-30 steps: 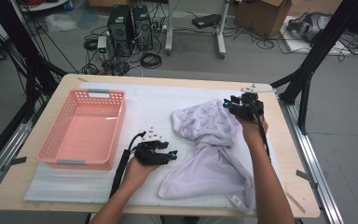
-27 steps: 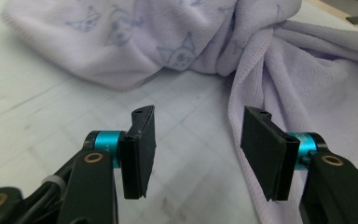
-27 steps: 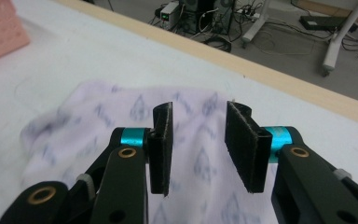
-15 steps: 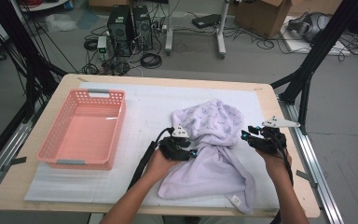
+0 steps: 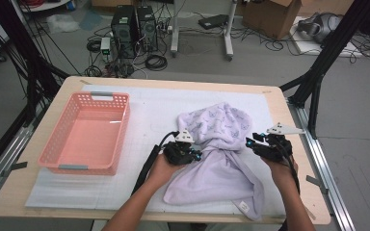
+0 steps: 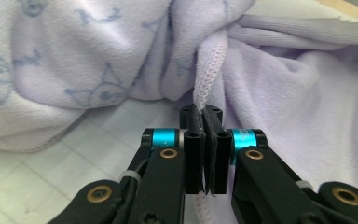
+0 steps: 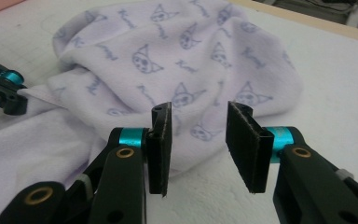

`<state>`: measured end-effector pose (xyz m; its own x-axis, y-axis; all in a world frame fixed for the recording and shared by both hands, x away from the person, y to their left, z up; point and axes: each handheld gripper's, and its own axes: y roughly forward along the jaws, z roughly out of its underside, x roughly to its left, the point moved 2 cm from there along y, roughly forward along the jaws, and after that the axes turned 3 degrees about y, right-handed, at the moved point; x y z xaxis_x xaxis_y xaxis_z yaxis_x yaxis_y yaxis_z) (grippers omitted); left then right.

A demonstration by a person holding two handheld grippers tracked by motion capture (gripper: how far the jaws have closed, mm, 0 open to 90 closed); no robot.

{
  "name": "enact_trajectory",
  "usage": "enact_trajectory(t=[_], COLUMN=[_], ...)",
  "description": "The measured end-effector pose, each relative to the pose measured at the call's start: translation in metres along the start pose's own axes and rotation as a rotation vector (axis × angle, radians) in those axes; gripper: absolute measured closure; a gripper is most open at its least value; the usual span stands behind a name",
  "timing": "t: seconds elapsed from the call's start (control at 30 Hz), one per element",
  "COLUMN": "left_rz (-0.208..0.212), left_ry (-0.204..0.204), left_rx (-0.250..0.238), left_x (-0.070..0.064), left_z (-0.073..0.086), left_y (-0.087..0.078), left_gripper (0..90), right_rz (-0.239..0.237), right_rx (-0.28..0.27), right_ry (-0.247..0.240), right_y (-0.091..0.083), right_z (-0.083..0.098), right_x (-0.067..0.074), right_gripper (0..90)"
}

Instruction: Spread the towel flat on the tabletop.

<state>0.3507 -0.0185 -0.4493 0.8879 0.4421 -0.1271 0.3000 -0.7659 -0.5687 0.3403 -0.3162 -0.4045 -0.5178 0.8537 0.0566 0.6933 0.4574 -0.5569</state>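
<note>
A lilac towel (image 5: 217, 144) with a cartoon print lies crumpled on the white mat. My left gripper (image 5: 195, 155) is at its left side. In the left gripper view the jaws (image 6: 204, 112) have just closed and pinch the towel's stitched hem (image 6: 209, 60). My right gripper (image 5: 250, 144) hovers at the towel's right side. In the right gripper view it is open (image 7: 198, 112), with printed towel (image 7: 182, 60) behind the gap and nothing between the pads. The left gripper (image 7: 14, 100) appears at that view's left edge.
A pink plastic basket (image 5: 87, 168) sits empty at the mat's left. The table's wooden edge (image 5: 298, 159) runs close to the right hand. Computers and cables lie on the floor beyond the far edge.
My left gripper slid right to the towel's edge and closed on the hem. My right gripper came from the towel's far right corner toward me and lower. The towel's heap shifted.
</note>
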Motion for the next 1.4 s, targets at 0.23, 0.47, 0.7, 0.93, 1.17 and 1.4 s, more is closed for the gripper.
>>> enact_trajectory(t=[0.23, 0.47, 0.7, 0.93, 1.17, 1.4], left_rz=[-0.038, -0.172, -0.212, -0.232, -0.234, -0.235], left_ry=[-0.050, -0.069, -0.088, -0.105, -0.114, -0.128], left_rx=[-0.045, -0.102, -0.118, -0.109, -0.091, -0.098], left_x=[0.004, 0.026, 0.036, 0.041, 0.042, 0.044], left_z=[0.000, 0.020, 0.031, 0.041, 0.045, 0.046], left_y=[-0.012, -0.043, -0.059, -0.065, -0.064, -0.067], left_gripper=[49.6, 41.5, 42.4, 43.1, 44.0, 45.1], right_rz=[-0.029, -0.120, -0.255, -0.209, -0.175, -0.266], right_rx=[-0.001, 0.020, 0.054, 0.197, 0.287, 0.117], right_ry=[-0.016, -0.061, -0.159, -0.262, -0.345, -0.213], right_y=[0.008, 0.018, 0.037, 0.079, 0.096, 0.060], right_z=[-0.003, -0.002, -0.013, -0.008, -0.003, -0.019], right_x=[0.012, 0.039, 0.083, 0.109, 0.117, 0.101], right_gripper=[60.1, 61.0, 65.2, 59.1, 87.4, 88.3])
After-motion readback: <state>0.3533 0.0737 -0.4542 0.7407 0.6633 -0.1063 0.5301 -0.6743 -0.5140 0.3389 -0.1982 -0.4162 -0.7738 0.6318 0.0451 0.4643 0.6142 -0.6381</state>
